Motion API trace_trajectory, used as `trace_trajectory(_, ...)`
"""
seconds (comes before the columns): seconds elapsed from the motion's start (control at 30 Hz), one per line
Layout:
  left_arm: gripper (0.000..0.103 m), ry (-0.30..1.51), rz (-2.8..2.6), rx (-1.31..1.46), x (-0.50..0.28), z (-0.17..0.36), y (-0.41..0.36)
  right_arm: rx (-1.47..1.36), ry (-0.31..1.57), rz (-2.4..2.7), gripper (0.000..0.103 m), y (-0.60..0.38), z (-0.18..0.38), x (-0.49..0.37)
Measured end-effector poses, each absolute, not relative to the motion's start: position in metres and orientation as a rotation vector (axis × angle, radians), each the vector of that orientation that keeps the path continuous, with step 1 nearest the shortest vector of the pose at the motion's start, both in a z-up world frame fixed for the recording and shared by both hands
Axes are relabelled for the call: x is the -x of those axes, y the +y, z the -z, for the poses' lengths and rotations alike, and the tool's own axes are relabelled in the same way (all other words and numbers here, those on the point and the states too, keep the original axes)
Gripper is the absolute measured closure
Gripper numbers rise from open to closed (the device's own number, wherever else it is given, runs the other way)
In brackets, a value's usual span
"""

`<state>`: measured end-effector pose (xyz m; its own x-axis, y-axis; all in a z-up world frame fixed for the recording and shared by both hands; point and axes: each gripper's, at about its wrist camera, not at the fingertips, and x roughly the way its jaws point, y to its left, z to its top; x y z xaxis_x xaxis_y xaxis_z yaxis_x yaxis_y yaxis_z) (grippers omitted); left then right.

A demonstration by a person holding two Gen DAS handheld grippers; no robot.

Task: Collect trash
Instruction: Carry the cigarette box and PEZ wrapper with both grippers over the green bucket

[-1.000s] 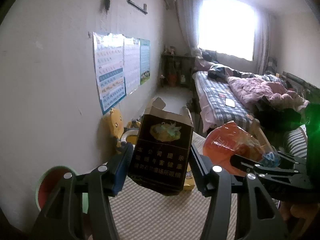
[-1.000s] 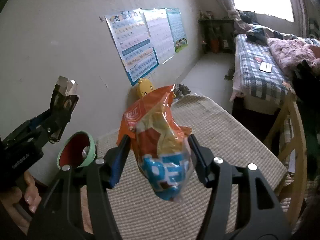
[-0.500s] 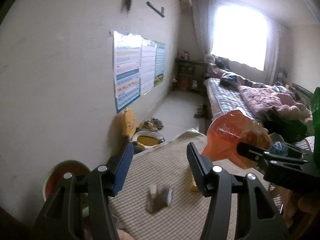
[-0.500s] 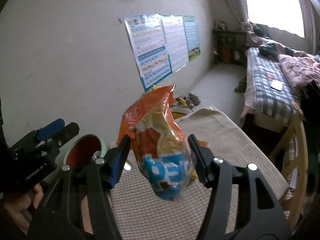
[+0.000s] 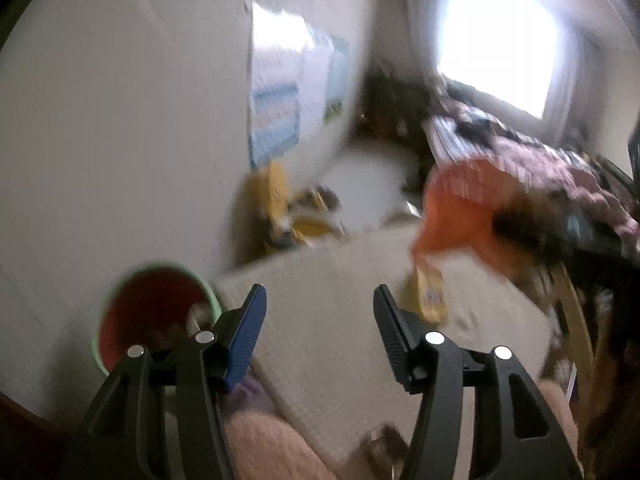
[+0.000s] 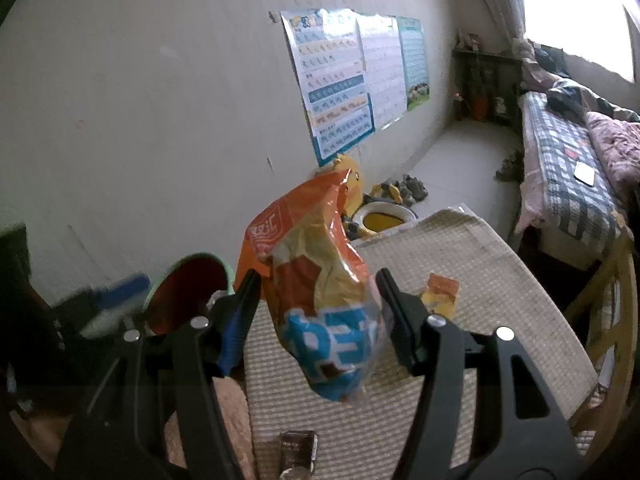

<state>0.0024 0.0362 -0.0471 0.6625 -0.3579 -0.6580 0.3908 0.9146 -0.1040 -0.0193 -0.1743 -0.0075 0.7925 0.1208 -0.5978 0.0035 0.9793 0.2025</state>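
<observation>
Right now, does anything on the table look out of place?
Yes. A dark carton lies at the table's near edge, not in the bin, and a small yellow wrapper also lies loose.

Crumpled orange-and-blue snack bag point(image 6: 324, 300) hangs upright (pinched), dark carton point(image 6: 297, 454) lies on table.

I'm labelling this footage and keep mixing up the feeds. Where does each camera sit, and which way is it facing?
Left wrist: sits behind the left tongs, which are open and empty, looking over the table toward the window; blurred.
Right wrist: sits behind the right tongs, shut on a snack bag, facing the wall posters and the bed.
Shared: the green bin, table, snack bag, yellow wrapper.
</observation>
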Motion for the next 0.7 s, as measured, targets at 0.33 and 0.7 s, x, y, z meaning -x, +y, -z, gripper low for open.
trace_trajectory(0.33, 0.050, 1.283, 0.563, -0.022, 0.026, 0.200, 0.002, -0.238, 0.671, -0.038, 0.044, -0.193, 0.019, 0.029)
trace_trajectory(0.7, 0.050, 1.429, 0.542, -0.101, 0.024, 0.248, -0.030, -0.270, 0.686, -0.026, 0.044, -0.205, 0.028, 0.031)
